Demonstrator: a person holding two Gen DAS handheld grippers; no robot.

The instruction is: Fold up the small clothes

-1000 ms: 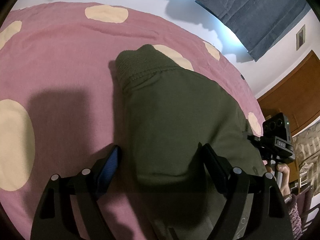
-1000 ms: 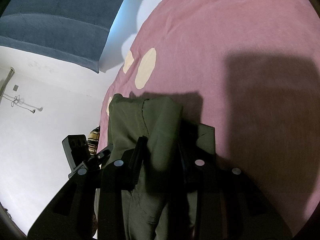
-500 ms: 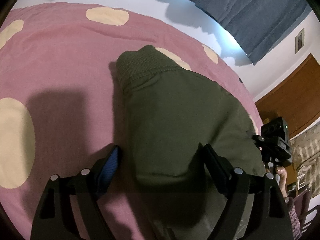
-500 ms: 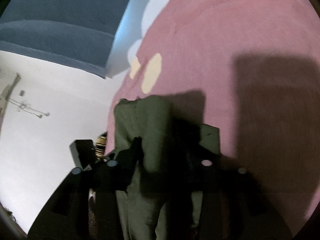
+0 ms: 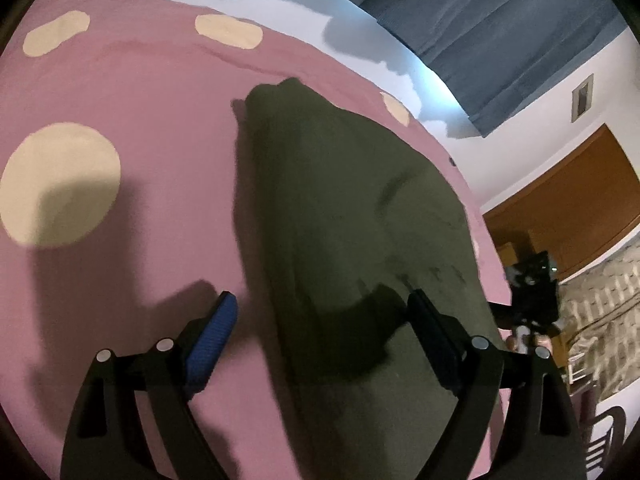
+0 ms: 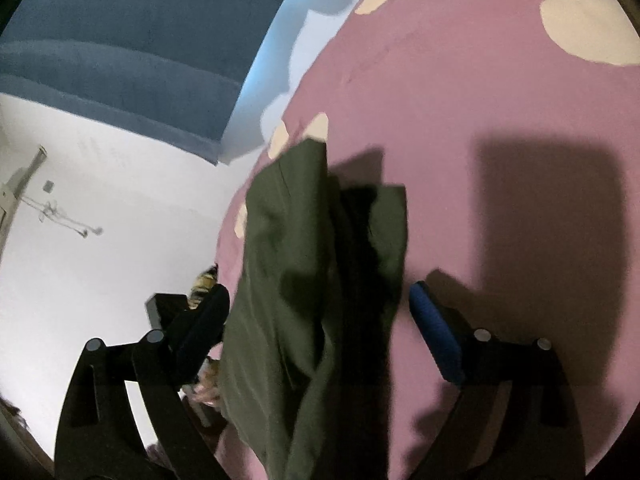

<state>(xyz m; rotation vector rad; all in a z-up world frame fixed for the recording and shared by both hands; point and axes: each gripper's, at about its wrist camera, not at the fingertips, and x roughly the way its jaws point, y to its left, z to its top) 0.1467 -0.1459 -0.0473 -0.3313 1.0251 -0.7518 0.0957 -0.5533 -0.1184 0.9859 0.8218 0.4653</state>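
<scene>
A small olive-green garment (image 5: 352, 208) lies folded on a pink bedspread with cream dots (image 5: 132, 92). My left gripper (image 5: 320, 312) is open and hovers over the garment's near end, one blue-padded finger over the bedspread, the other over the cloth. In the right wrist view the garment (image 6: 288, 248) lies in rumpled layers. My right gripper (image 6: 320, 300) is open wide, its fingers either side of the cloth and holding nothing. The right gripper also shows in the left wrist view (image 5: 534, 292) past the garment's far side.
The bedspread (image 6: 460, 80) spreads wide to the left of the garment in the left wrist view. A blue curtain (image 5: 500, 28), white wall and wooden door (image 5: 572, 204) stand beyond the bed. A patterned chair (image 5: 600, 320) is at the right.
My right gripper has opened and let go of the garment, which has dropped onto the bed. My left gripper has lifted and drawn back, staying open.
</scene>
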